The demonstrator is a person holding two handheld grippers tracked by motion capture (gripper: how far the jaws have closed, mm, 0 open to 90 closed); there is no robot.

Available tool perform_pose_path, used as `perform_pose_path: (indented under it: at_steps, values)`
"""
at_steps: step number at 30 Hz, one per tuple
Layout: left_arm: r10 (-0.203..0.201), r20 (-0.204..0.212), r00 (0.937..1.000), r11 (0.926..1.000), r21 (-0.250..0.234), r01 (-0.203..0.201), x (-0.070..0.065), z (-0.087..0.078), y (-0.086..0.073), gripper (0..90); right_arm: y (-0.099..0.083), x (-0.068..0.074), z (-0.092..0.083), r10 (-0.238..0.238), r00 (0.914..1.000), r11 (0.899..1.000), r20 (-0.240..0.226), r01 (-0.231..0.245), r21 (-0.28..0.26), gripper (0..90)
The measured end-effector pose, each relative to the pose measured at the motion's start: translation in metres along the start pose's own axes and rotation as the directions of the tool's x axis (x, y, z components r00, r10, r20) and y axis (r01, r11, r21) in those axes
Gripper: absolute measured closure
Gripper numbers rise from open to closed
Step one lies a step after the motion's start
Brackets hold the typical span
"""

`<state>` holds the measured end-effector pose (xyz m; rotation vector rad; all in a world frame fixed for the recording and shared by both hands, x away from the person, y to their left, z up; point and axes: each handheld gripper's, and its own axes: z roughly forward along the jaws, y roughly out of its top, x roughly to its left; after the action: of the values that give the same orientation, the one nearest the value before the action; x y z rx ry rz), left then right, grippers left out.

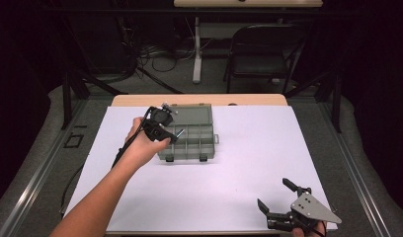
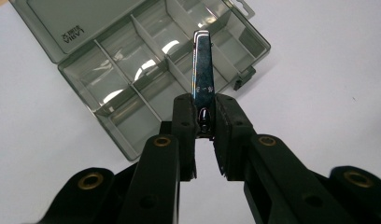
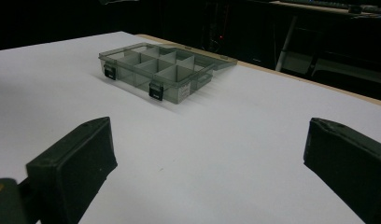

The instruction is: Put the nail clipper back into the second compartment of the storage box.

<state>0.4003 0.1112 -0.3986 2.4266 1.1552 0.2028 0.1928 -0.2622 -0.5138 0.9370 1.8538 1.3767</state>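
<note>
A grey see-through compartment box (image 1: 195, 139) lies open on the white table sheet, its lid folded flat on the far side. My left gripper (image 1: 166, 129) hovers over the box's left part, shut on a shiny metal nail clipper (image 2: 202, 70) that sticks out past the jaws above the box (image 2: 132, 74). The compartments I can see hold nothing. My right gripper (image 1: 273, 192) rests near the table's front right corner, jaws wide open with nothing between them. In the right gripper view the box (image 3: 156, 67) lies well ahead of that gripper (image 3: 207, 158), its two black latches facing it.
The white sheet (image 1: 239, 163) covers most of the table between the two grippers. A folding chair (image 1: 261, 49) and a table leg with cables stand on the floor beyond the far edge. Dark frame struts flank the table.
</note>
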Motion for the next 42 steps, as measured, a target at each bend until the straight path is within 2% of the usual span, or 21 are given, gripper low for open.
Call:
perform_pose_path:
  at_steps: [5,19,42]
  values:
    - [-0.006,-0.013,0.9999,1.0,0.0,0.006,0.002,0.003,0.009,79.4,0.0,0.0,0.0,0.003,1.0,1.0,-0.001,-0.003,-0.001,1.6]
    - [-0.06,-0.047,0.9971,0.9981,0.014,0.061,0.016,0.024,0.023,79.4,0.0,-0.001,0.0,0.002,1.0,1.0,-0.003,-0.002,0.003,1.6]
    - [-0.125,-0.085,0.9885,0.9908,0.042,0.129,0.034,0.05,0.031,79.4,0.0,-0.001,0.0,0.005,1.0,1.0,-0.008,-0.005,-0.001,1.6]
